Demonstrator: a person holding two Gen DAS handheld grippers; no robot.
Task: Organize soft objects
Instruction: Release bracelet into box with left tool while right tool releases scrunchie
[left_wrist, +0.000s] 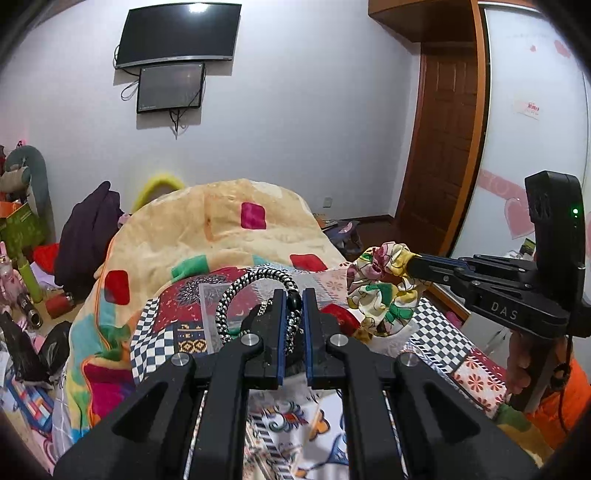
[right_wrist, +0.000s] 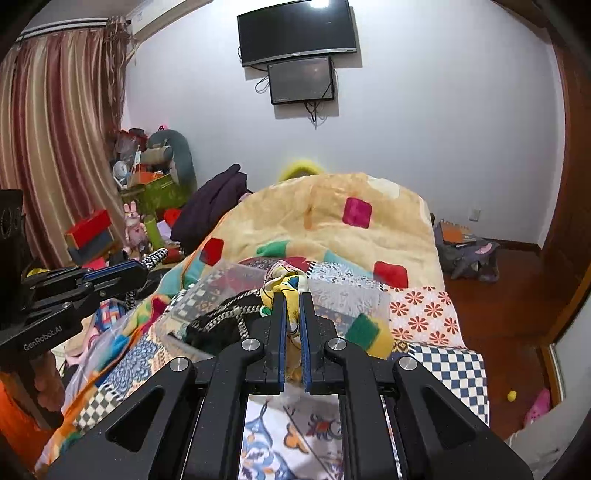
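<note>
My left gripper (left_wrist: 293, 297) is shut on a black-and-white braided hair band (left_wrist: 236, 291), held above the bed. It also shows at the left of the right wrist view (right_wrist: 142, 264) with the band's end (right_wrist: 155, 256) sticking out. My right gripper (right_wrist: 291, 301) is shut on a floral yellow scrunchie (right_wrist: 286, 282), above a clear plastic box (right_wrist: 347, 291) that holds dark braided bands (right_wrist: 225, 317). In the left wrist view the right gripper (left_wrist: 412, 264) comes in from the right, holding the scrunchie (left_wrist: 380, 291) in the air.
A patchwork bed sheet (right_wrist: 424, 317) and a bunched yellow blanket (right_wrist: 332, 229) cover the bed. A green and yellow sponge (right_wrist: 369, 334) lies by the box. Toys and boxes (right_wrist: 140, 206) are piled at left. A bag (right_wrist: 465, 251) sits on the wooden floor, right.
</note>
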